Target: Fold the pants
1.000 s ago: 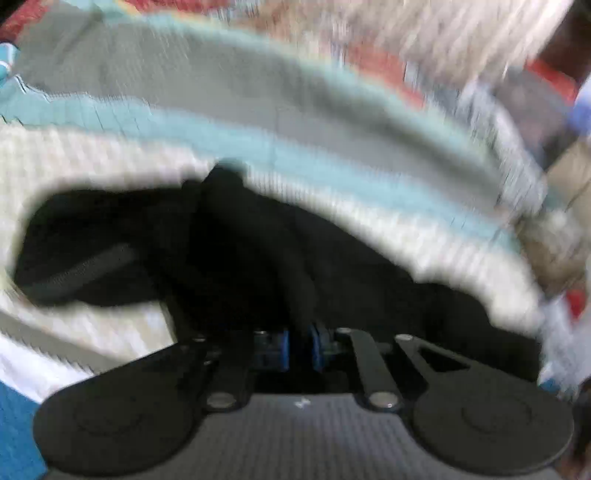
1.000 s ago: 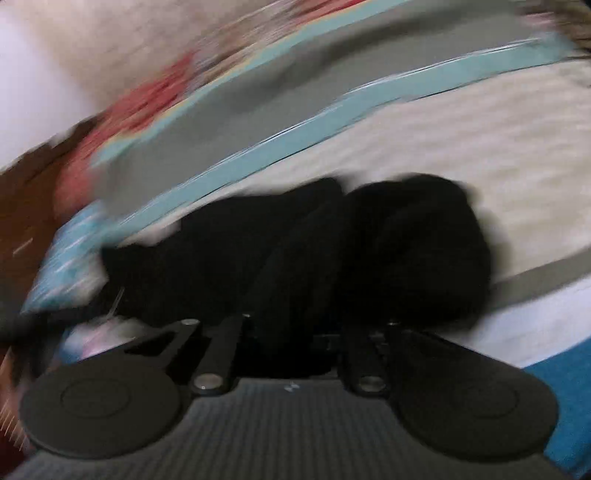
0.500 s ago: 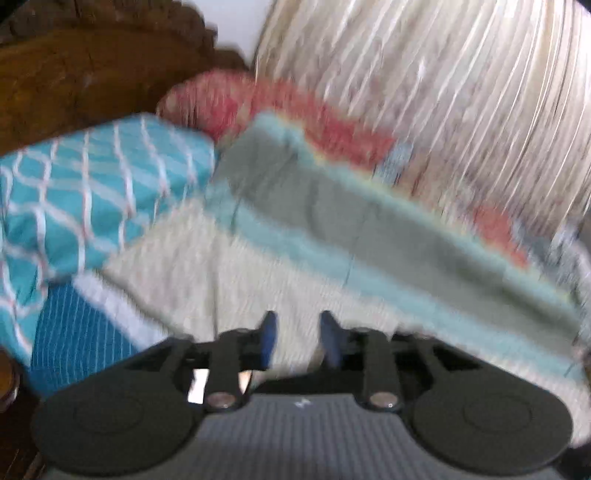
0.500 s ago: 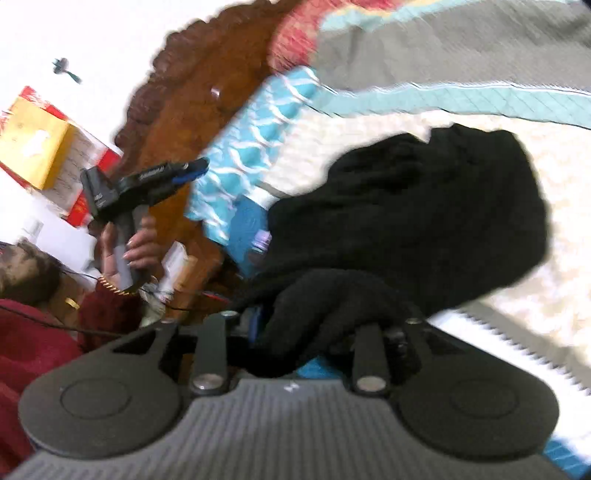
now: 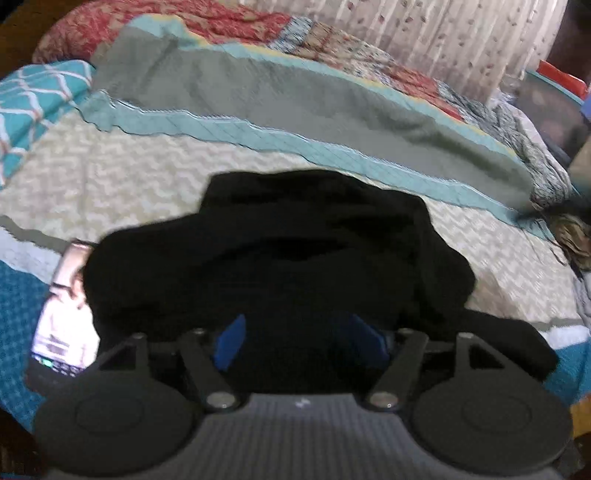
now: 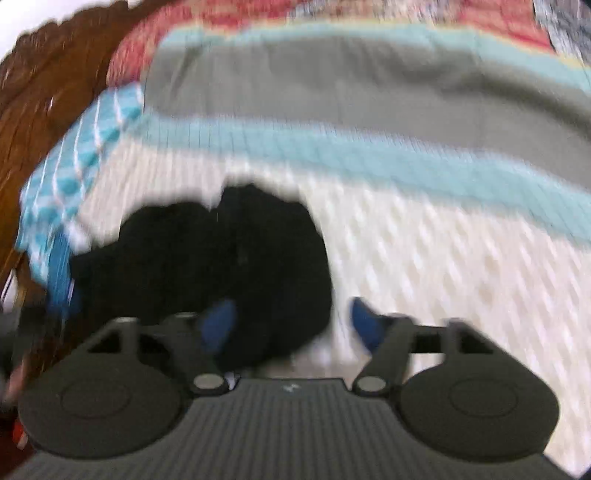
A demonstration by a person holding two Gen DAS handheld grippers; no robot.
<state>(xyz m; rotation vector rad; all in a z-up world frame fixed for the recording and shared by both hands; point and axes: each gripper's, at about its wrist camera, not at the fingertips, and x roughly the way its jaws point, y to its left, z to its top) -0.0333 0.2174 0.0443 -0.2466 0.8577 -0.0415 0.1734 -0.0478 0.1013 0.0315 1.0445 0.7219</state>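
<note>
Pants (image 5: 280,258) bunched on quilt (image 5: 110,177).
I see left gripper (image 5: 295,338) and right gripper (image 6: 291,321) both just opening wide, pants ahead, ungripped.

I see solid black fabric pants (image 5: 295,251), centre frame. Under them a cream zigzag-textured quilted bedspread (image 5: 122,173), banded above in pale teal and plain grey. Upper left, a turquoise pillow with white lattice lines (image 5: 26,107). Top, a red floral patchwork quilt (image 5: 207,22). My blue finger pads (image 5: 231,341) sit on black gripper arms. Lower left, deep teal dotted fabric (image 5: 16,317).
</note>
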